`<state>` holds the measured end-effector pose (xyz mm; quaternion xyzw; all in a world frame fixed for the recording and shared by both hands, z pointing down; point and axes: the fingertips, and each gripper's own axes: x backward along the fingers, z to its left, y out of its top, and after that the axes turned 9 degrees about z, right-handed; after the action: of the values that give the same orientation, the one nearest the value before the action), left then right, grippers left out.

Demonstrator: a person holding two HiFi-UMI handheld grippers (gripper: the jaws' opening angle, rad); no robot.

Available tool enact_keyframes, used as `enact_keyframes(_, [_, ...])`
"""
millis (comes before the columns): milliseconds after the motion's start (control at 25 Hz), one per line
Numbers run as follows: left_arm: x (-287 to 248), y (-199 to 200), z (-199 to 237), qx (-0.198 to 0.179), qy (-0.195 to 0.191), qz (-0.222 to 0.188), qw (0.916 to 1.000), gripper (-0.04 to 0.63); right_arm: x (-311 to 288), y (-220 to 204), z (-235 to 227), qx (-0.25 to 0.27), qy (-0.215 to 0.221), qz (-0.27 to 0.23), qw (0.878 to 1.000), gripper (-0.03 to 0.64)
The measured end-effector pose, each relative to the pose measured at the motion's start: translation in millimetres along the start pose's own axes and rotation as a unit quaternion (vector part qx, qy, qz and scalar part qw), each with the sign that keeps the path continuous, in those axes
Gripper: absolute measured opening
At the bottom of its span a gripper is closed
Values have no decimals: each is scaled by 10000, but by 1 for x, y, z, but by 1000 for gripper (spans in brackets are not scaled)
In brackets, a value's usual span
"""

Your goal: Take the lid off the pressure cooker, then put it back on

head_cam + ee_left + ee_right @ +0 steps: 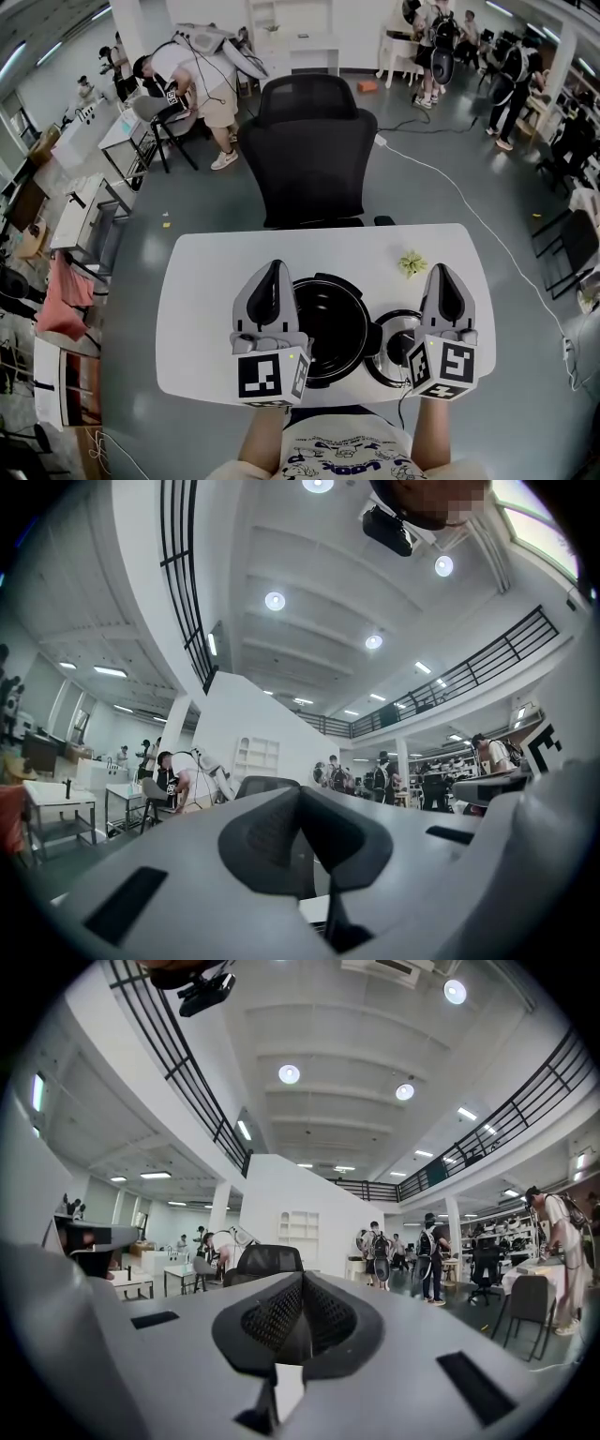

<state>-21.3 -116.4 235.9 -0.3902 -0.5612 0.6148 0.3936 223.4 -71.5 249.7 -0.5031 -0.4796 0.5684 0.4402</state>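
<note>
Head view: the black round pressure cooker [330, 326] was seen standing open on the white rounded table [206, 281], between the two grippers. Its round lid [392, 330] – silver-rimmed, with a black knob – was laid flat on the table, touching or just beside the cooker's right side.

The left gripper [275, 267] was held by the cooker's left rim, and the right gripper [441, 269] was held over the lid's right edge. In the left gripper view the fingers of the left gripper [300, 794] were pressed together with nothing pinched. In the right gripper view the right gripper [302, 1279] was closed the same way – empty, and aimed out at the room.

A small yellow-green object [411, 263] was left on the table's far right part. A black office chair [309, 150] was drawn up at the far edge. Beyond it, a grey floor [450, 197], desks and several people were seen.
</note>
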Motion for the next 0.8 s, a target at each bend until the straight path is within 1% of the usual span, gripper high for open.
enact_keyframes(480, [-2, -5, 3, 37, -21, 151, 9999, 14, -1, -7, 0, -82, 46, 155, 9998, 12])
enact_keyframes(640, [-1, -10, 3, 95, -64, 230, 9997, 14, -4, -14, -3, -104, 63, 334, 9994, 12])
enact_keyframes(800, [-2, -15, 3, 81, -94, 285, 9995, 14, -8, -29, -8, -146, 75, 633, 9979, 14])
